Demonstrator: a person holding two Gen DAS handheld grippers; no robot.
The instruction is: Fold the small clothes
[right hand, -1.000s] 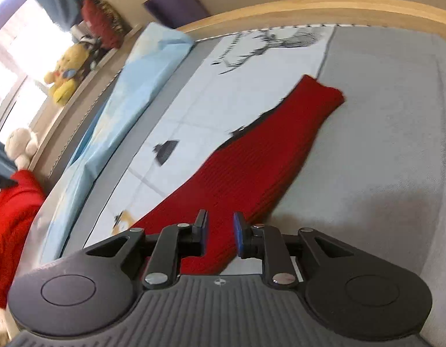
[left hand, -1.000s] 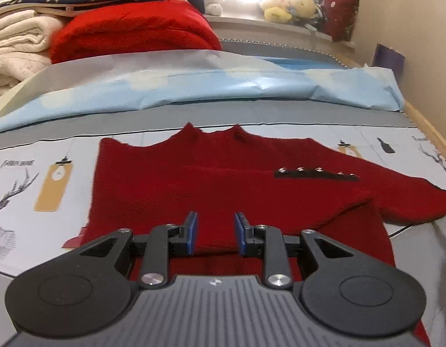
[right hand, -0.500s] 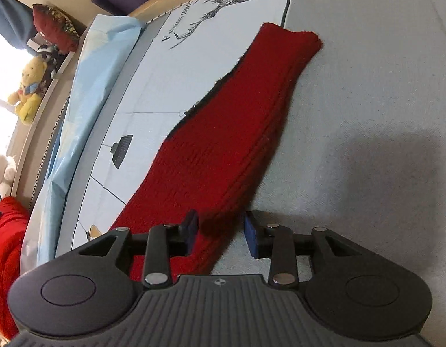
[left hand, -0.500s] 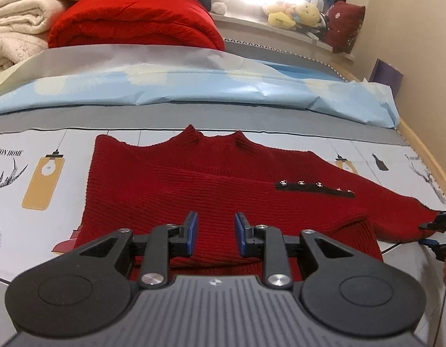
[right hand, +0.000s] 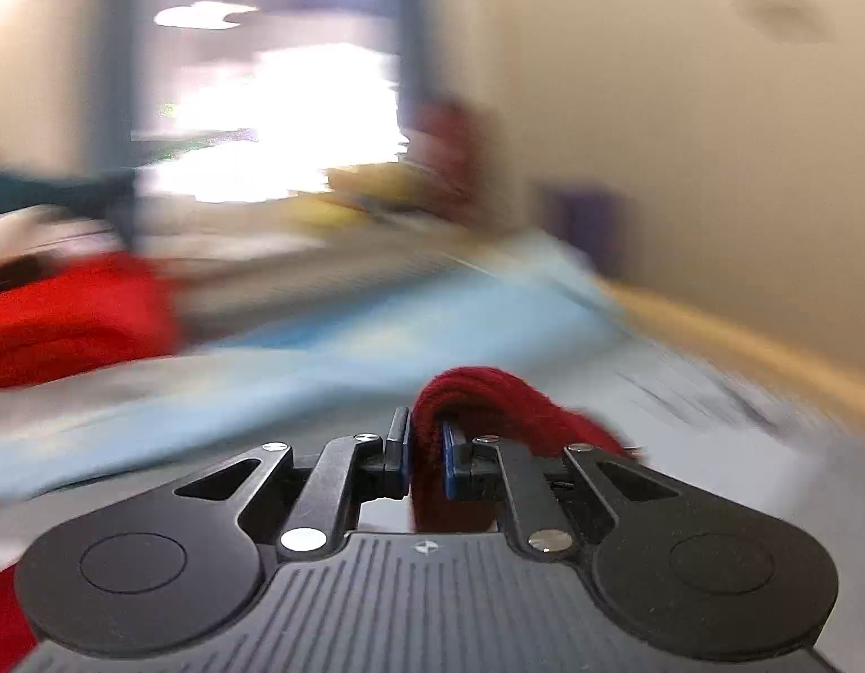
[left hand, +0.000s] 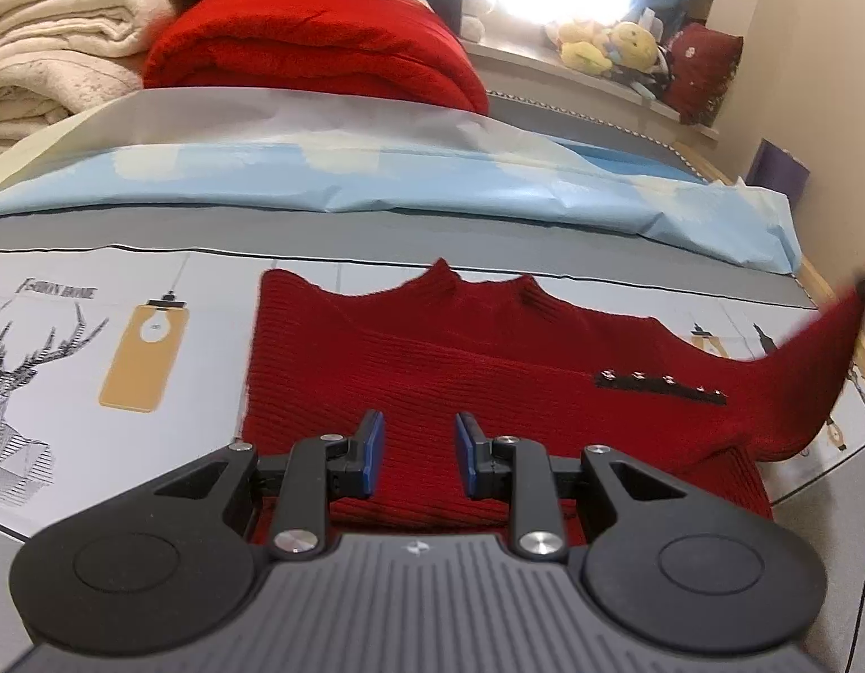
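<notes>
A small dark red knit sweater (left hand: pixel 443 370) lies flat on the printed bedsheet (left hand: pixel 124 303), collar away from me, with a black snap strip (left hand: pixel 659 384) on its right shoulder. My left gripper (left hand: pixel 415 451) is open and empty, low over the sweater's lower middle. The sweater's right sleeve (left hand: pixel 813 359) is lifted off the bed at the right edge of the left wrist view. My right gripper (right hand: pixel 426 454) is shut on that sleeve's end (right hand: pixel 488 398), which bunches over its fingers. The right wrist view is heavily motion-blurred.
A folded red blanket (left hand: pixel 314 50) and cream towels (left hand: pixel 51 56) are stacked at the back left. A light blue sheet (left hand: pixel 432 179) lies across behind the sweater. Stuffed toys (left hand: pixel 611 45) sit on the window ledge. A wooden bed edge (right hand: pixel 740 336) and wall are on the right.
My right gripper closed on the sleeve end and lifted it off the bed, swinging fast. My left gripper stayed open and moved slightly closer over the sweater.
</notes>
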